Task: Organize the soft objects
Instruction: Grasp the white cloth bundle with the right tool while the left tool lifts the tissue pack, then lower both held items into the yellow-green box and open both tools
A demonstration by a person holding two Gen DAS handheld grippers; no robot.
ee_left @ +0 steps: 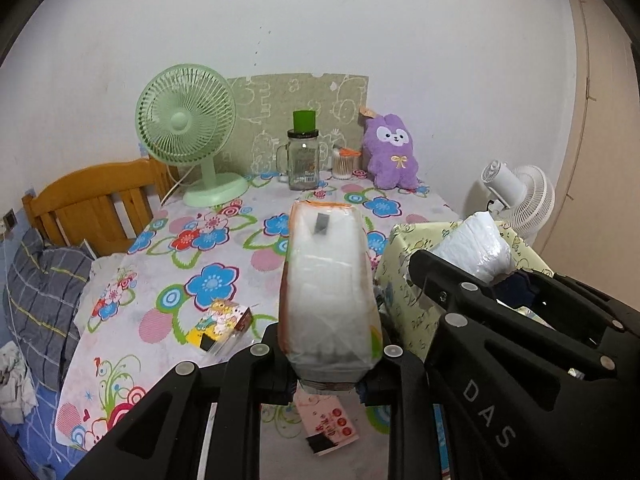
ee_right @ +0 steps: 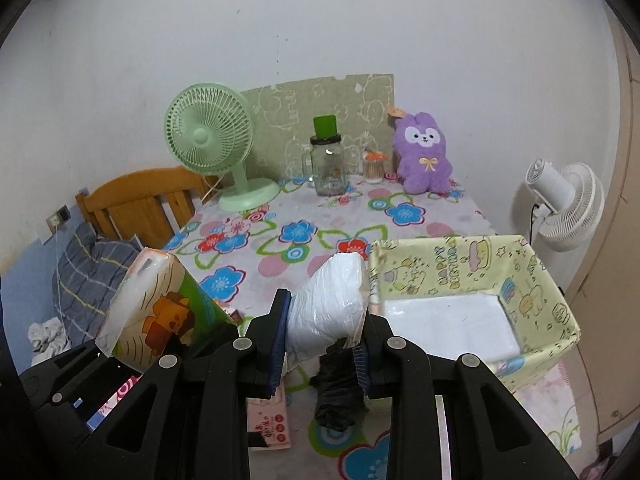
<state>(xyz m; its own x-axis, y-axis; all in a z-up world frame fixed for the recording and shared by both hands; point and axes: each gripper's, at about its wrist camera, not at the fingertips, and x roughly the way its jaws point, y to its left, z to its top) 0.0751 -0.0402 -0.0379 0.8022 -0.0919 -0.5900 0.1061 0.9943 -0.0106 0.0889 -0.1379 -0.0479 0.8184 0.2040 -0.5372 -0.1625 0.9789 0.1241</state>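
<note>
Tissue pack [ee_left: 330,292], soft, clear-wrapped, white tissue showing through, orange trim at its far end and a dark rectangular tab near the top; the right wrist view shows its side [ee_right: 160,308] printed with a brown cartoon figure on green and cream. It is held clear above the table, far end tilted up. The left gripper [ee_left: 330,376] is clamped on its near end, both pads pressing the wrap, jaws narrow. Just to its right, a second soft pack [ee_right: 330,308], white, in crinkled clear plastic, wedge-shaped as seen, stands pinched between the blue pads of the right gripper [ee_right: 322,352], likewise closed on it and raised off the table; it also shows in the left wrist view [ee_left: 478,250]. Beneath it a dark crumpled cloth [ee_right: 336,396] lies on the flowered tablecloth [ee_right: 280,248]. Just right of the white pack, a pale yellow box [ee_right: 532,280] with cartoon print, open-topped, white floor. Flat on the cloth: a pink printed packet [ee_right: 268,424] and a small yellow cartoon packet [ee_left: 222,326]. At the table's far edge: green fan [ee_left: 186,120], glass jar [ee_left: 303,160] with green lid, cotton-swab tub [ee_left: 344,164], purple plush rabbit [ee_left: 392,152]. White fan [ee_right: 568,208] stands beyond the table on the right; wooden headboard [ee_left: 100,196] and striped bedding [ee_left: 44,300] to the left.
</note>
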